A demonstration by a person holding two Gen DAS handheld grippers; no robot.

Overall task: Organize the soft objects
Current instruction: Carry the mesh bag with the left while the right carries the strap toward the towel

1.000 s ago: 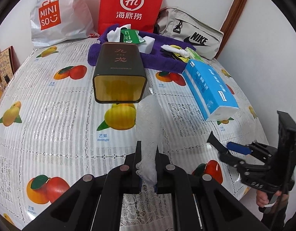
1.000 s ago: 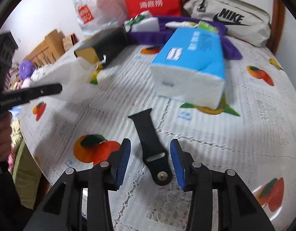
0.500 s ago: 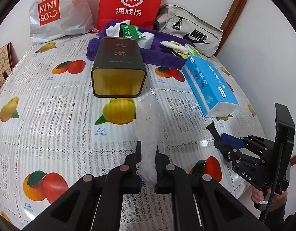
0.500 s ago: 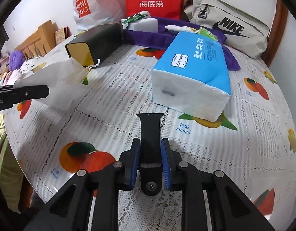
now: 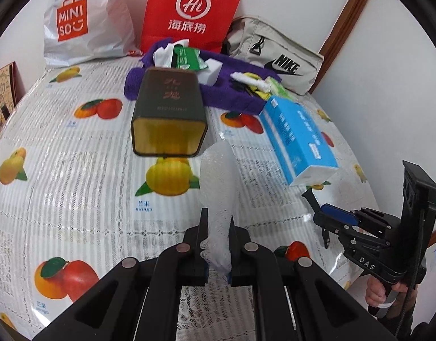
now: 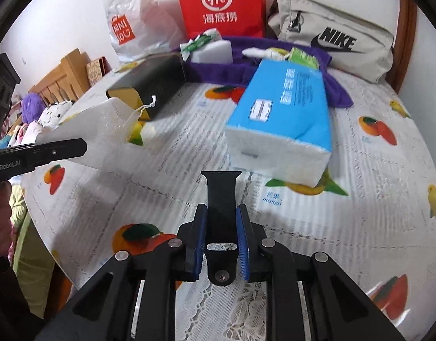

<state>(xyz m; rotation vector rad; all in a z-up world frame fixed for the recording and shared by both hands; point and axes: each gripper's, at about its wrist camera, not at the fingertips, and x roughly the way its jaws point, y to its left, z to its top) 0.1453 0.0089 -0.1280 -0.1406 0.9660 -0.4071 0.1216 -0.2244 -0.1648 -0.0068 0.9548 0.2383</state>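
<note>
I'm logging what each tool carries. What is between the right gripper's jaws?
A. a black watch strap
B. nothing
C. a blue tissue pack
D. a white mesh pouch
A: the right gripper has just closed its jaws on the black watch strap, blue pads against both its edges.

At the upper left of the left wrist view, a white plastic bag [image 5: 87, 20] carries an orange panel reading "MINISO". Beside it, top centre, a red paper bag [image 5: 192, 11] shows a white ring with "Hi" and the Chinese characters "海底捞" beneath. At the upper right, a beige pouch [image 5: 277, 54] bears "NIKE" in black. The tablecloth [image 5: 76, 187] prints "mango" with "芒果" under its fruit pictures. At the lower right, the other gripper's black body [image 5: 368, 258] reads "DAS". In the right wrist view, a black finger [image 6: 39, 156] at the left edge reads "GenRobot.AI".
</note>
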